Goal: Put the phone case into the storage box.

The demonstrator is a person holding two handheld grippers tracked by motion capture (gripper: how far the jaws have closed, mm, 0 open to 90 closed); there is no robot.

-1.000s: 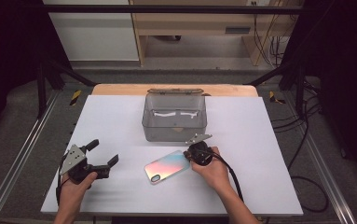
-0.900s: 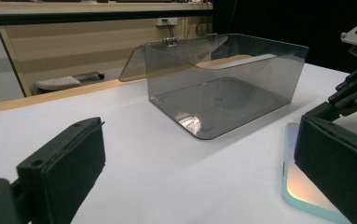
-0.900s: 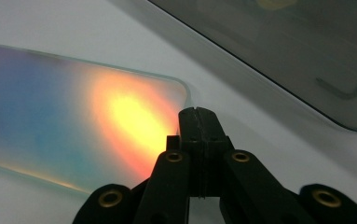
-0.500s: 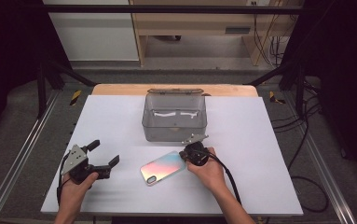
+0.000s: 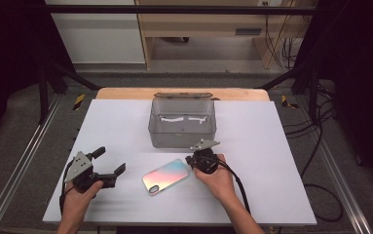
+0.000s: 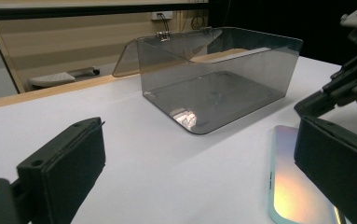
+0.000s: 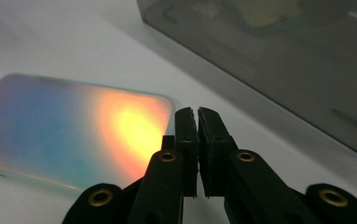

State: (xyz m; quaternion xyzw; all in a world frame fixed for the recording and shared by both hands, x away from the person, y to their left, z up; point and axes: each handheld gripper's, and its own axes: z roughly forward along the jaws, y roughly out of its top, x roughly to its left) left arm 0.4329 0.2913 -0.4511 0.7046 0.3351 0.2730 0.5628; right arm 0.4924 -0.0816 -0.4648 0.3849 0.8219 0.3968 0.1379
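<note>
An iridescent phone case point(image 5: 165, 176) lies flat on the white table point(image 5: 271, 146), with its camera cut-out toward me; it also shows in the left gripper view point(image 6: 297, 186) and the right gripper view point(image 7: 73, 135). My right gripper point(image 5: 190, 162) sits at the case's right end, low over the table. Its jaws point(image 7: 197, 114) are shut with only a hairline slit, having just eased apart a touch, and nothing is between them. My left gripper point(image 5: 110, 161) rests at the left, open and empty point(image 6: 199, 140), apart from the case.
A clear smoky plastic box point(image 5: 182, 141) with its hinged lid tipped back stands just beyond the case, something white inside it; it shows as box point(image 6: 213, 70) and box point(image 7: 283, 56). The right gripper point(image 6: 348, 88) appears at the left gripper view's right edge.
The right gripper and the phone case have both shifted slightly to the left. The left gripper has stayed put.
</note>
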